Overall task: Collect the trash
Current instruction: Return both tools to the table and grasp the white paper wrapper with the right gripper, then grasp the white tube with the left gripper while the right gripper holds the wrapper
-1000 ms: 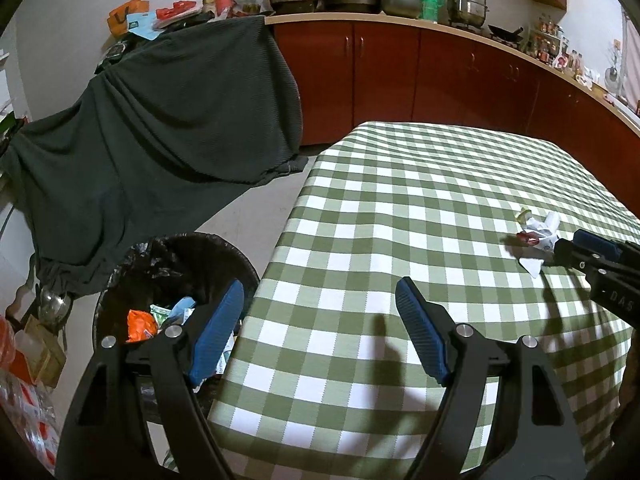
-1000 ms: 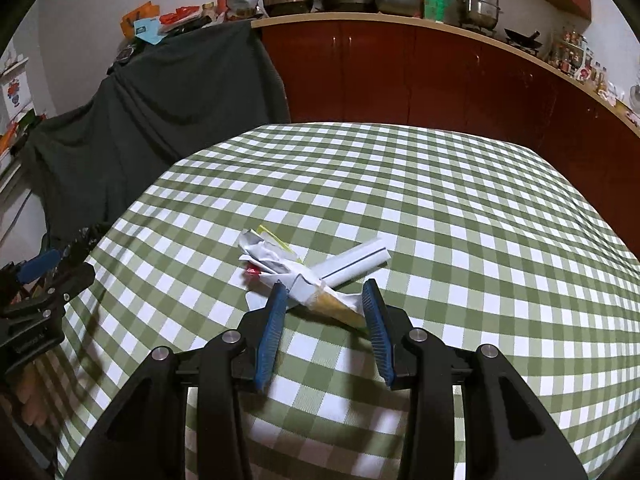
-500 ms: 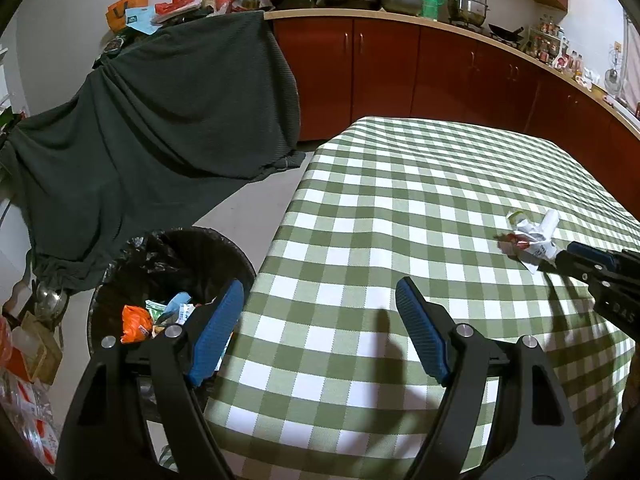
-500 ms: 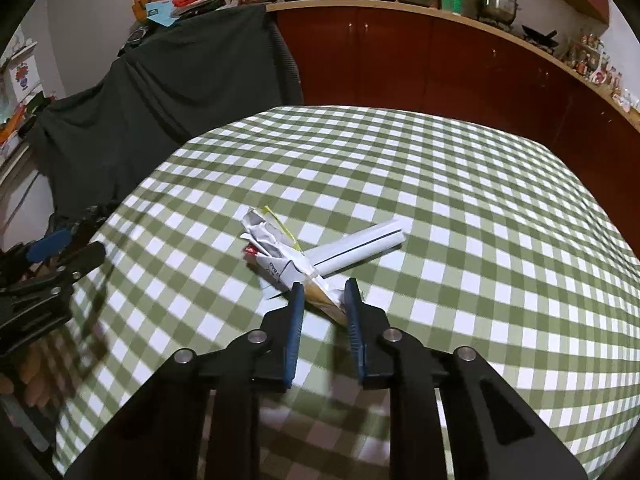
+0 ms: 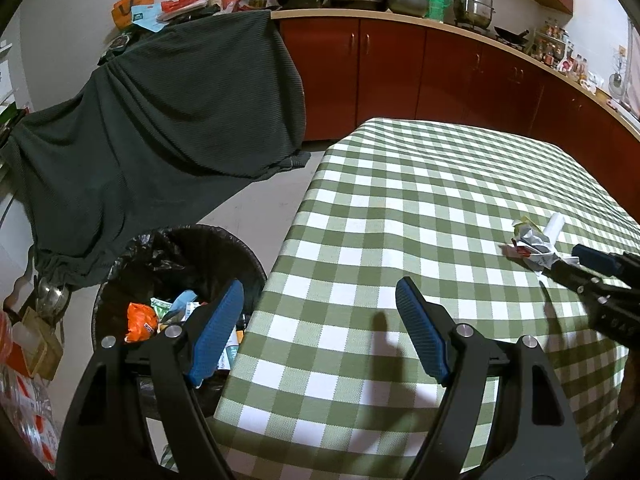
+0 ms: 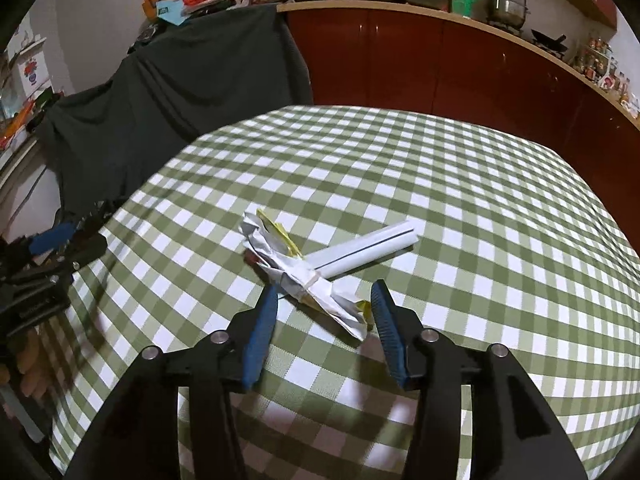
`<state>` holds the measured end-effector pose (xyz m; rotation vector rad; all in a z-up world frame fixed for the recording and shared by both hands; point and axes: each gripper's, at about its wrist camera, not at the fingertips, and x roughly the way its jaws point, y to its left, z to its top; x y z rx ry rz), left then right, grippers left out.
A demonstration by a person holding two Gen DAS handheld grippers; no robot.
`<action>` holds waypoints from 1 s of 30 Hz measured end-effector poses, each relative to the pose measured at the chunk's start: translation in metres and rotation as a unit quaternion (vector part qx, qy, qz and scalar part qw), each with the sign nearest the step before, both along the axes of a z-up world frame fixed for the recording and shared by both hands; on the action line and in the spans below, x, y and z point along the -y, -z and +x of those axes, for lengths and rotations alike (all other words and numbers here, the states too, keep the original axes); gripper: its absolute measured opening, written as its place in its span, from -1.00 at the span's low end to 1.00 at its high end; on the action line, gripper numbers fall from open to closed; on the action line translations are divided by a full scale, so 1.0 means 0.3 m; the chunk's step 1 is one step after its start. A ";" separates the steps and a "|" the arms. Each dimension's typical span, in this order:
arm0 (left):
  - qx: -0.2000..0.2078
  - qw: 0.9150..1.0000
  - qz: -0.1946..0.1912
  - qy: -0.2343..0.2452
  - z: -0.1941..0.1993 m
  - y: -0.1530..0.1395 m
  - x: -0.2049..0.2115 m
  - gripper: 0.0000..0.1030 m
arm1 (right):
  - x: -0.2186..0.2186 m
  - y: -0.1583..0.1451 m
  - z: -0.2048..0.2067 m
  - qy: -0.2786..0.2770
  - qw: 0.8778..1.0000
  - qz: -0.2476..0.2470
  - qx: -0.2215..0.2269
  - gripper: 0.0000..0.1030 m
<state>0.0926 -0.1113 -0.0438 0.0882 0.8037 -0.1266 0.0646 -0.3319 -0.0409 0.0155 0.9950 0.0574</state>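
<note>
Left wrist view alone showed the black-lined trash bin (image 5: 176, 288) on the floor at eight o'clock, off the table's edge, with an orange wrapper (image 5: 140, 318) and other packets inside. Left gripper (image 5: 320, 320) hung with blue pads wide apart and empty, over the corner of the green checked tablecloth (image 5: 400, 200).

Right wrist view gave the trash up close: crumpled white wrapper (image 6: 316, 284) with yellow scraps, lying across a rolled white paper tube (image 6: 364, 250), both resting on the cloth at centre frame. Right gripper (image 6: 324, 312) had just been opening, pads either side of the wrapper's near end at six o'clock; contact on the right pad could not be told.
</note>
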 end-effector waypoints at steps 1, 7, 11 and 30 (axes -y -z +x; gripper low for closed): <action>0.000 1.000 0.001 0.001 -0.001 0.000 0.002 0.49 | -0.003 0.006 0.000 -0.001 1.000 0.000 -0.001 -0.10; 0.000 1.000 0.002 0.002 -0.001 0.000 0.001 0.49 | -0.013 0.015 -0.015 -0.007 1.000 0.000 -0.002 -0.57; 0.000 1.000 0.004 0.005 -0.005 -0.001 0.012 0.49 | -0.012 0.008 -0.036 -0.003 1.000 0.007 0.004 -0.71; 0.019 0.997 0.008 0.068 -0.031 -0.023 0.152 0.53 | 0.111 -0.086 -0.190 0.114 0.991 0.025 0.070 -0.77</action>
